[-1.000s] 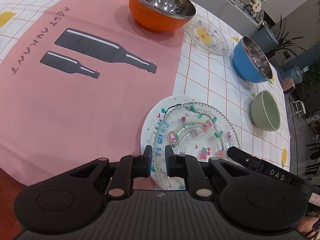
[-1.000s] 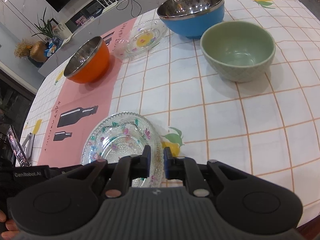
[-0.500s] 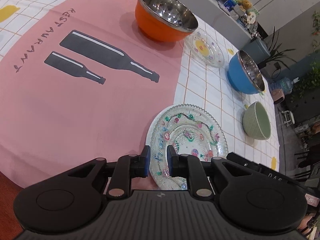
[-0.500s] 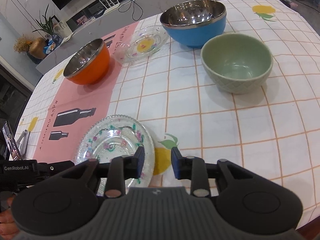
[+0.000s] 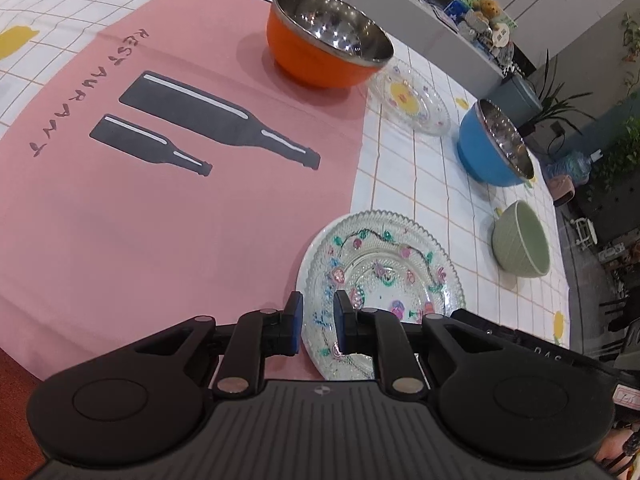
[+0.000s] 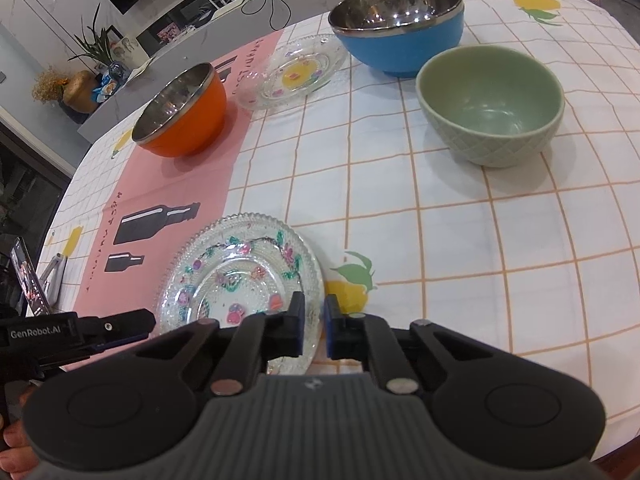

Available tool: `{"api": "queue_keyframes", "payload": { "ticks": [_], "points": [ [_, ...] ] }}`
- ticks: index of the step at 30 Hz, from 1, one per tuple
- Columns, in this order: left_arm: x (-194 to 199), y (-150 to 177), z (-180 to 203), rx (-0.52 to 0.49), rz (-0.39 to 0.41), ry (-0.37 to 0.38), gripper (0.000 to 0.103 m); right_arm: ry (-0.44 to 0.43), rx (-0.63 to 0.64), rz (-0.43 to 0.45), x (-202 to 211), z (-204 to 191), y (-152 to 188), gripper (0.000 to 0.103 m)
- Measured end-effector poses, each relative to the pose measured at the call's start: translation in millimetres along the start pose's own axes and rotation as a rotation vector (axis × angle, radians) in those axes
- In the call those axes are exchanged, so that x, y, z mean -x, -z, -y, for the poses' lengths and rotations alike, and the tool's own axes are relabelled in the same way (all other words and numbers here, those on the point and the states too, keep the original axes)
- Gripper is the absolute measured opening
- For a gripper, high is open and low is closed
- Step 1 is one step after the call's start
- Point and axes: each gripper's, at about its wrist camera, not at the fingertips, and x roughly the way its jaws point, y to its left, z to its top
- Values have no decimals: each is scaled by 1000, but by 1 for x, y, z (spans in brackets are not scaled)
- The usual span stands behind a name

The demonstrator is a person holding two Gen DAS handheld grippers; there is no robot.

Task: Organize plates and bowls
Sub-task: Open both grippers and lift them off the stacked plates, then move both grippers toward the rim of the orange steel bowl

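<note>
two hand-held grippers, left point(image 5: 316, 322) and right point(image 6: 313, 326), both parted astride opposite rims of the near glass plate point(image 5: 380, 280) on the table point(image 6: 440, 220) (stacked, seemingly); uneven pinching could chip it.

A home dining area: lemon-print tablecloth point(image 6: 460, 240), potted plant point(image 6: 94, 46), marble-look counter point(image 5: 440, 36).

Grey counter point(image 5: 420, 12) behind table; potted plant point(image 6: 96, 46); gold vase point(image 6: 78, 90)
</note>
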Motion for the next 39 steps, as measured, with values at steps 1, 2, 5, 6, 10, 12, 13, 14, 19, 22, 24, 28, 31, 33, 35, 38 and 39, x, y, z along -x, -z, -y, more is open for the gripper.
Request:
{"api": "queue_keyframes", "payload": {
  "ticks": [1,2,5,6,10,12,13,14,19,22,24,28,31,33,35,38,39],
  "points": [
    [-1,0,0,-4,-1,-3,17,1,0,2,0,0,0,8],
    [-1,0,0,-6,0,-5,17,0,0,2,0,0,0,8],
    [6,-1,-1,-10,19,7,17,0,-3,0,0,0,0,8],
    [10,-2,-1,-14,33,10,18,1,-5,4,2,0,0,11],
    [23,-10,3,-58,94,9,18,10,-5,45,14,1,-6,15],
    [26,-14,7,-82,112,22,18,13,-4,65,18,1,-11,18],
    [27,-17,9,-91,121,26,18,15,1,75,20,1,-14,20],
    [28,-19,13,-103,133,28,18,21,9,87,22,-1,-16,22],
    [29,-34,32,-164,228,7,19,38,37,138,28,-8,-29,31],
    [25,-47,42,-174,253,16,19,22,40,152,27,-10,-38,33],
    [22,-55,47,-185,266,15,19,20,45,153,23,-14,-46,35],
    [11,-72,55,-168,275,50,19,46,21,184,17,-19,-60,36],
    [0,-84,56,-122,272,79,20,57,-14,211,9,-19,-71,36],
    [-11,-90,53,-76,266,98,20,77,-52,231,3,-19,-76,36],
    [-22,-95,49,-15,262,117,20,63,-102,230,-6,-16,-84,36],
    [-43,-100,46,61,238,129,20,39,-183,221,-19,-11,-94,36],
    [-49,-101,45,84,231,131,20,35,-199,220,-24,-10,-98,36]
  ]
}}
